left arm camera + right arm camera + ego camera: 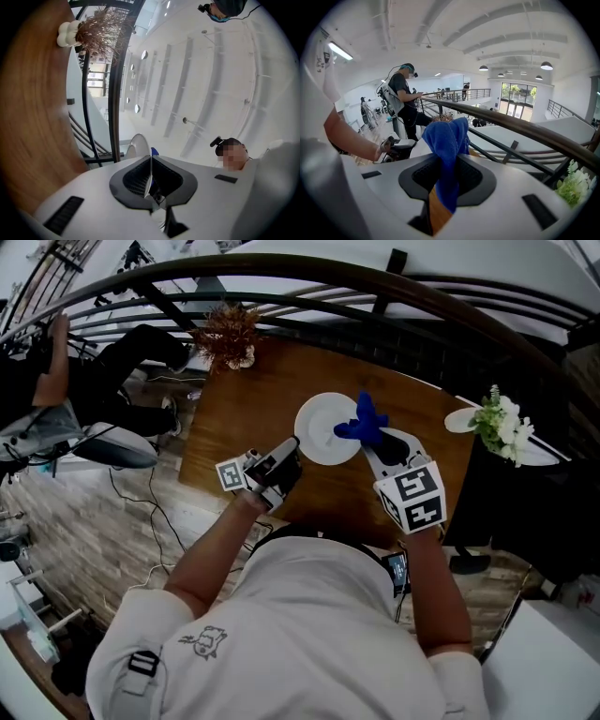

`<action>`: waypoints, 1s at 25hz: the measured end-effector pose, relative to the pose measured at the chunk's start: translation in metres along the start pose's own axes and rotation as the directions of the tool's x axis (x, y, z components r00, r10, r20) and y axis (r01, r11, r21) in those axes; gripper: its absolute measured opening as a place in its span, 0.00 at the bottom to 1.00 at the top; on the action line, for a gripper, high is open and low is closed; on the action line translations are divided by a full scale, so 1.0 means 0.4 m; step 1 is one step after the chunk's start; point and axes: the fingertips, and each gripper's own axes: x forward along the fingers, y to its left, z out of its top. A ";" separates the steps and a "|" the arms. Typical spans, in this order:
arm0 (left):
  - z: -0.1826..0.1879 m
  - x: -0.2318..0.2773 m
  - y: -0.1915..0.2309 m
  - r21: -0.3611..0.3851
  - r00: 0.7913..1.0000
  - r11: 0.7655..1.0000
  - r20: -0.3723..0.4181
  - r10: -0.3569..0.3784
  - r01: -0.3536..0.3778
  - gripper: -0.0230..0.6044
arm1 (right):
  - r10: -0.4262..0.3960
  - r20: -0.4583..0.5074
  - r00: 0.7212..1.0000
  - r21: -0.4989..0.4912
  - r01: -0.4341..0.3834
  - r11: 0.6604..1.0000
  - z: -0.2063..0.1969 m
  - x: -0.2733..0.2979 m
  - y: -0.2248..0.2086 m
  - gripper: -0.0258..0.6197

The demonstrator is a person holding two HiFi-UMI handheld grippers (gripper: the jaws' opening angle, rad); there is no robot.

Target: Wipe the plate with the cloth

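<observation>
cloth [446,136] pinched in right gripper [447,174], over plate [317,432]

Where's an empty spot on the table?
Bare wood of the table lies left of the plate, near the dried flowers, and right of the cloth, towards the white flowers. It's crowded at the near edge, where the left gripper and right gripper work.

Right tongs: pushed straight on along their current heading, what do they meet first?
Probably the round white plate: the right tongs aim at its right rim, their blue cloth leading. Depth unclear.
</observation>
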 end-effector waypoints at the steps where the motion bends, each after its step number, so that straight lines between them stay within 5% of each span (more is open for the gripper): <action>1: -0.004 -0.010 0.014 -0.005 1.000 1.000 0.002 0.012 -0.012 0.07 | 0.004 -0.005 1.000 0.005 -0.004 1.000 -0.010 0.005 0.003 0.18; 25: -0.086 -0.202 0.355 -0.095 0.958 0.954 0.023 0.287 -0.283 0.07 | 0.072 -0.060 0.996 0.208 -0.058 0.976 -0.336 0.219 0.100 0.18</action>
